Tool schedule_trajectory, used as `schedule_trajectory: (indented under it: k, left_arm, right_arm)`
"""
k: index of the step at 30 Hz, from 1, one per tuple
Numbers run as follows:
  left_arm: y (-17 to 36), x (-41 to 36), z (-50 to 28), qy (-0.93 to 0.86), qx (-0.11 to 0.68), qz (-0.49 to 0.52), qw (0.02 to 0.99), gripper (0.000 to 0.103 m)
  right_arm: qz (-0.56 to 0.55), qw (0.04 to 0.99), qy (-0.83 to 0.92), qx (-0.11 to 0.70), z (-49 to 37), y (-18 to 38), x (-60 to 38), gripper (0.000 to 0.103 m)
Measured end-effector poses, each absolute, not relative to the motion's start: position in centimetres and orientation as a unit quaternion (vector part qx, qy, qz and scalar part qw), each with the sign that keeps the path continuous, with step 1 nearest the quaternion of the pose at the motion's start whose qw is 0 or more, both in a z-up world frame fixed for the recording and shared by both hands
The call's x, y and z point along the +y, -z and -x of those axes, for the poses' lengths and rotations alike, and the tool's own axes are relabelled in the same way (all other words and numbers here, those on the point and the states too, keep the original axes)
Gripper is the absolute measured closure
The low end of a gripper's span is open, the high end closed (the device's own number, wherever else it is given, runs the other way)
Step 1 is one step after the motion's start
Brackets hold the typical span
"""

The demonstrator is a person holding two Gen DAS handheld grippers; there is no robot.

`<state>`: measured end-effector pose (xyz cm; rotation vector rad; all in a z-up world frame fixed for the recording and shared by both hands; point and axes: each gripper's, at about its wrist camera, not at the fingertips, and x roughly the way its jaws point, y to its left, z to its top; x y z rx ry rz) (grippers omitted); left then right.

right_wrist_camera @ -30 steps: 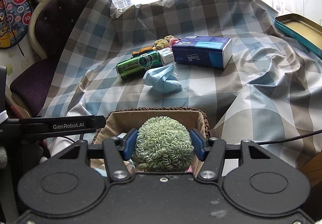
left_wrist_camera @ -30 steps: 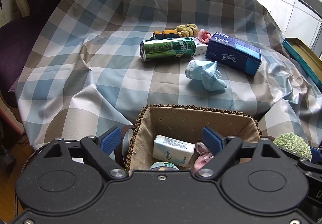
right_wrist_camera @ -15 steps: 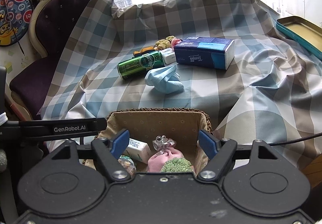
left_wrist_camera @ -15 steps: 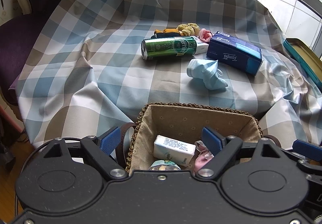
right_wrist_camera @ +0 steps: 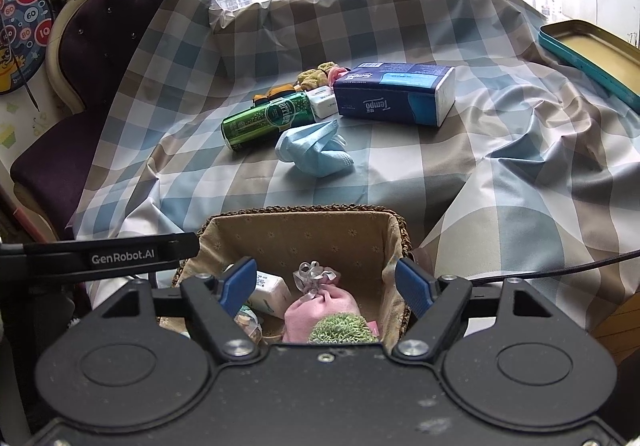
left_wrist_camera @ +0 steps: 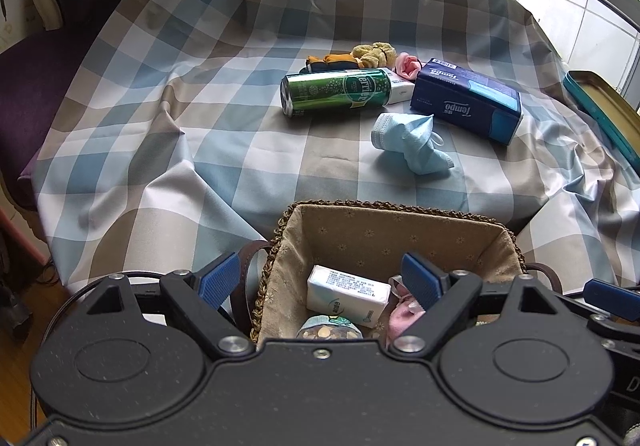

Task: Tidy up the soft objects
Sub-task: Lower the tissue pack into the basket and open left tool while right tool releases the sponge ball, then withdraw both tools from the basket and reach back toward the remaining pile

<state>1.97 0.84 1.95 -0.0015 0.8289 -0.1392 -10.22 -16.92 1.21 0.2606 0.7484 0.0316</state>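
Note:
A woven basket [left_wrist_camera: 400, 234] [right_wrist_camera: 304, 230] with tan lining stands at the near edge. It holds a white tissue pack [left_wrist_camera: 348, 296], a pink pouch [right_wrist_camera: 320, 310] and a green fuzzy ball [right_wrist_camera: 340, 330]. My right gripper [right_wrist_camera: 326, 288] is open and empty above the basket. My left gripper [left_wrist_camera: 320, 280] is open and empty over the basket's left part. On the checked cloth lie a crumpled blue face mask [left_wrist_camera: 408, 143] [right_wrist_camera: 314, 149], a yellow scrunchie [left_wrist_camera: 374, 53], a pink item [left_wrist_camera: 406, 63] and an orange-black item [left_wrist_camera: 332, 61].
A green can [left_wrist_camera: 336, 91] [right_wrist_camera: 266, 119] lies on its side beside a blue Tempo tissue box [left_wrist_camera: 466, 101] [right_wrist_camera: 394, 93]. A teal tin tray [right_wrist_camera: 592, 53] sits at the right. A purple chair [right_wrist_camera: 100, 29] stands at the left.
My right gripper opened and let go of the green fuzzy ball, which now lies in the basket on the pink pouch. The left gripper stayed open and nearly still.

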Motion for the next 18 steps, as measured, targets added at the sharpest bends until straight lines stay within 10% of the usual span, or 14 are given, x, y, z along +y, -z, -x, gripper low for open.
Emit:
schedule_trajectory:
  k: [18]
  left_arm:
    - [-3.1, 1.1, -5.7, 0.071, 0.387, -0.034, 0.919, 0.019]
  right_arm:
    - [-0.101, 0.935, 0.024, 0.339, 6.4, -2.6, -18.5, 0.018]
